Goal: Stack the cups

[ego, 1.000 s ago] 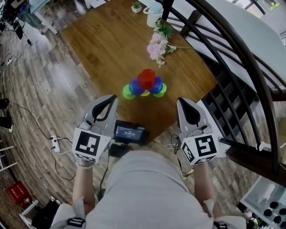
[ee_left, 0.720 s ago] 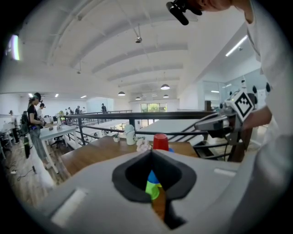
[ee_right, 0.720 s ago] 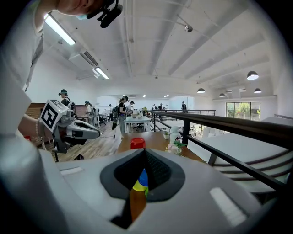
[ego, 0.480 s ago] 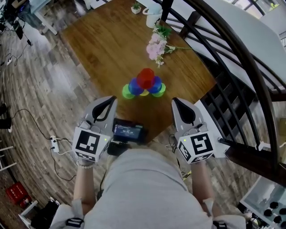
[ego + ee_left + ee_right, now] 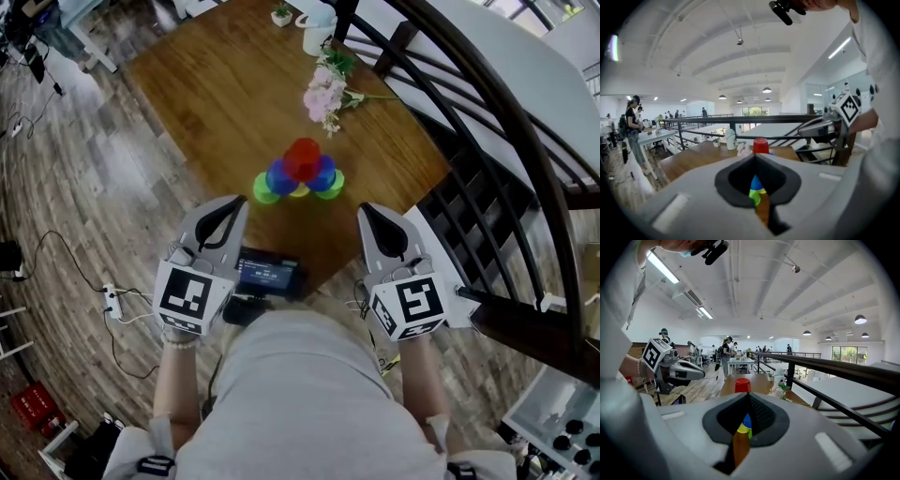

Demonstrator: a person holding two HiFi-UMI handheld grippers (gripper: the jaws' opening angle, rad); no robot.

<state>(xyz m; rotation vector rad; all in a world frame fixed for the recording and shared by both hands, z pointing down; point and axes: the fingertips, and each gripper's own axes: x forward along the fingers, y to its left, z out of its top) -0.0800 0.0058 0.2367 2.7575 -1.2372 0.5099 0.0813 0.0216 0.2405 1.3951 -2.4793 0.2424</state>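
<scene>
I judge the cup pyramid (image 5: 300, 173), red cup (image 5: 303, 157) on top, complete on the surface (image 5: 216, 94) just my side of the pink flowers (image 5: 321, 94), so I'd hold the left gripper (image 5: 233, 203) and right gripper (image 5: 365, 212), both closed and empty, much farther from those flowers, avoiding any knock.

Part-seen items around the cup pyramid (image 5: 300, 173)
From my left gripper (image 5: 754, 157) and my right gripper (image 5: 749, 395), only the red cup (image 5: 761, 145) on top clears my closed jaws; blue, green and yellow show as slivers through the notch, and the rest is blocked. In the head view, the yellow cup (image 5: 300, 192) is mostly covered by the cups above it. The white jug (image 5: 317, 19) and small potted plant (image 5: 281, 11) are cropped by the top edge. The black screen device (image 5: 267, 274) is partly behind my left gripper. The distant people (image 5: 633, 123) are too small to detail.
</scene>
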